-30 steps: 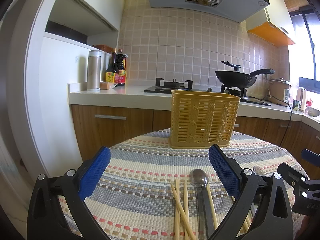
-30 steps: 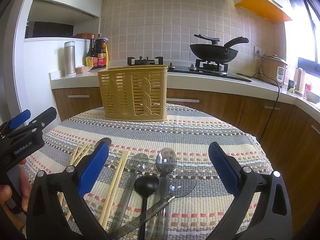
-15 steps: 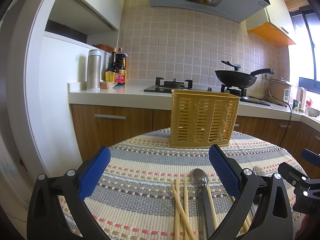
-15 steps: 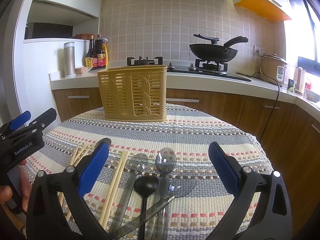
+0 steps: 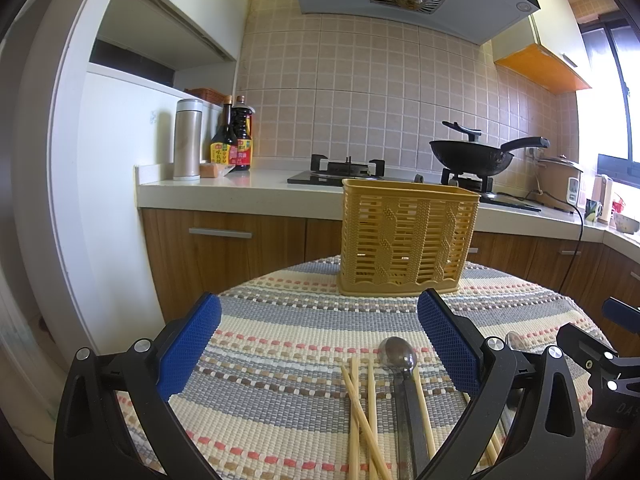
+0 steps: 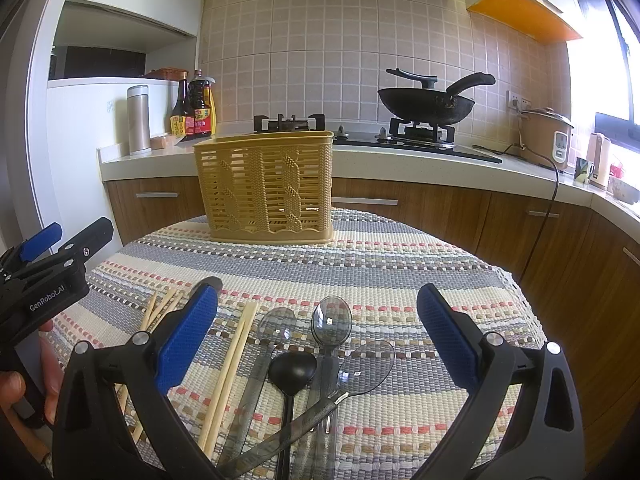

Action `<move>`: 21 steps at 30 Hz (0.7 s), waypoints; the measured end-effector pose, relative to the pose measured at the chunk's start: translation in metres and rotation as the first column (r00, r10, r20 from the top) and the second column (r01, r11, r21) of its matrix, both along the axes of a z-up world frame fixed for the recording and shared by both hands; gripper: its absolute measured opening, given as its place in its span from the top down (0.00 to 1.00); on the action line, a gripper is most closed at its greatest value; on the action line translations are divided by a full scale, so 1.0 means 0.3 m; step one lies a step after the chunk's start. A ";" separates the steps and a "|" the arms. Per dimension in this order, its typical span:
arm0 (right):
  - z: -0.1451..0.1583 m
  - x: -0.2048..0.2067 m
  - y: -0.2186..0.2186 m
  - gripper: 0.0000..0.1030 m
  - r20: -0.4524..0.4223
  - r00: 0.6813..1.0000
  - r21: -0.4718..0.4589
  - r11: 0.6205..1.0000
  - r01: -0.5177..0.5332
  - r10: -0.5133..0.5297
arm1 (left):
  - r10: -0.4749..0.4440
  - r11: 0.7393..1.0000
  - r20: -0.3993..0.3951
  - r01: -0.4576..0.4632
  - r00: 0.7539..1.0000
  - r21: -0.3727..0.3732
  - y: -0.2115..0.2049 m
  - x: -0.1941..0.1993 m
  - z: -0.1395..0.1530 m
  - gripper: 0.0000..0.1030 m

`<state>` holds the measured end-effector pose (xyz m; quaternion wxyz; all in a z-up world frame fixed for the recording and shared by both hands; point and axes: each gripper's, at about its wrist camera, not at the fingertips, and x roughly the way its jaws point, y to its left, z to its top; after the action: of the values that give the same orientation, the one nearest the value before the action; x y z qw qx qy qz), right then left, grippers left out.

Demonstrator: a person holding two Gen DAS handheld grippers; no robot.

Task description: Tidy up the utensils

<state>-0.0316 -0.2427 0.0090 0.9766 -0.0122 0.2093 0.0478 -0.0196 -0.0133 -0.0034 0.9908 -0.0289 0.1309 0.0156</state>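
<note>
We hold both grippers, left [image 5: 320, 340] and right [image 6: 318, 330], spread wide and empty over the cloth [image 6: 400, 264]. Chopsticks [image 5: 360, 408] and spoons [image 6: 332, 324] lie below, handles cut off by the frame; the basket [image 6: 266, 188] stands beyond.

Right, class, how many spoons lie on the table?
5. Three clear spoons lie side by side, left, middle, right, with a black spoon among them. A fifth spoon lies between the chopsticks. Others may be hidden.
</note>
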 end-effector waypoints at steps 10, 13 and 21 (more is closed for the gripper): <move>0.001 0.004 -0.002 0.07 -0.008 1.000 -0.002 1.000 0.010 -0.010 | -0.001 1.000 -0.006 0.000 1.000 -0.012 0.005 0.004 0.000 0.07; 0.004 0.018 -0.018 0.07 -0.026 0.999 0.010 0.999 0.044 -0.044 | -0.021 0.997 -0.048 0.018 0.999 -0.069 0.032 0.028 -0.011 0.07; 0.042 0.081 -0.073 0.07 -0.106 0.991 0.016 0.997 0.078 -0.076 | -0.179 0.958 -0.292 0.099 0.940 -0.269 0.172 0.137 -0.023 0.15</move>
<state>-0.0073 -0.2647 0.0216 0.9654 0.0082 0.2605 0.0127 0.0215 0.0383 -0.0103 0.9445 -0.1413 0.2889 -0.0670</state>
